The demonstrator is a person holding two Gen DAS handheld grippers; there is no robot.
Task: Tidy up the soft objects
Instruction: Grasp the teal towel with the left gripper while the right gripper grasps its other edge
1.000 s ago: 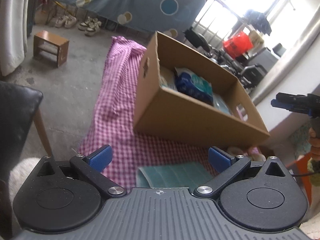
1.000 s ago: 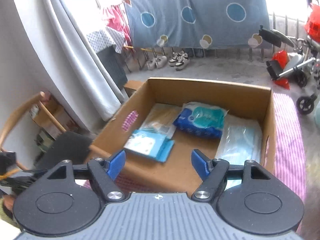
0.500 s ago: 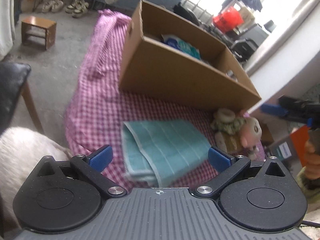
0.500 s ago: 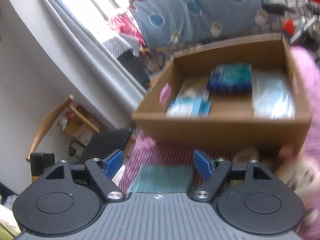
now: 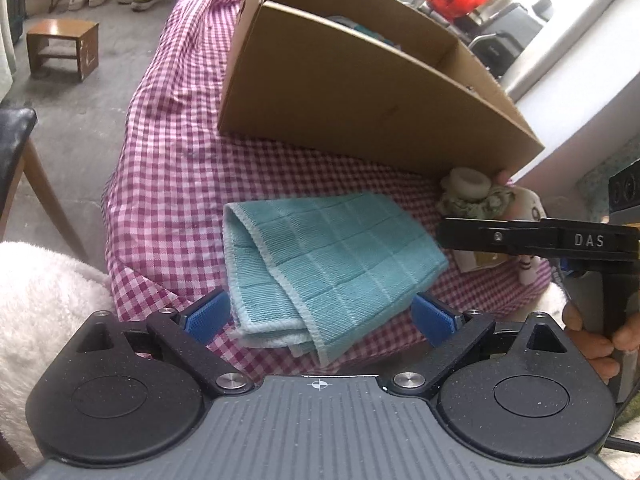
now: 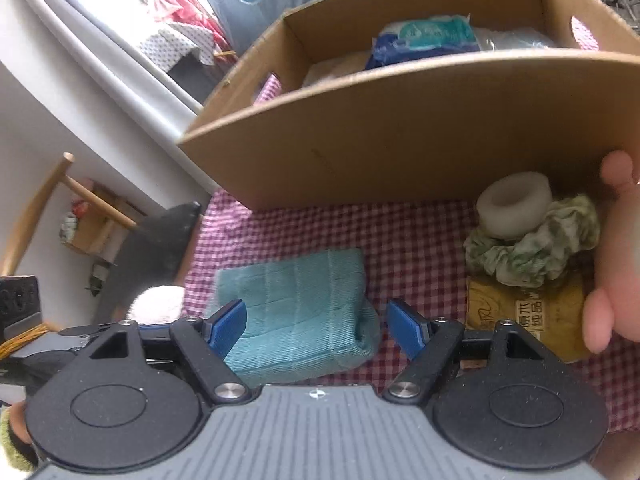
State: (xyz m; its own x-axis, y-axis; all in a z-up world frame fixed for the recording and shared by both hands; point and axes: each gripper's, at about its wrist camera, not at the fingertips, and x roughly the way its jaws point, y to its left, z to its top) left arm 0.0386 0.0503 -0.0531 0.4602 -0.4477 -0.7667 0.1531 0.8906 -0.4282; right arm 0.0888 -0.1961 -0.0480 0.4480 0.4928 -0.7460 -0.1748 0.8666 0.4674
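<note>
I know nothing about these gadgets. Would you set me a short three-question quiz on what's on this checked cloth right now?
1. True or false: the folded teal cloth already lies inside the cardboard box.
2. What sits on top of the green scrunchie? A) a white ring B) a shoe C) a cup
3. Fill in: the jaws of the left gripper and of the right gripper both stand ____.

Key:
1. False. It lies on the checked cloth in front of the box.
2. A, the white ring.
3. Open, with nothing pinched; the teal cloth lies just ahead of both.
</note>
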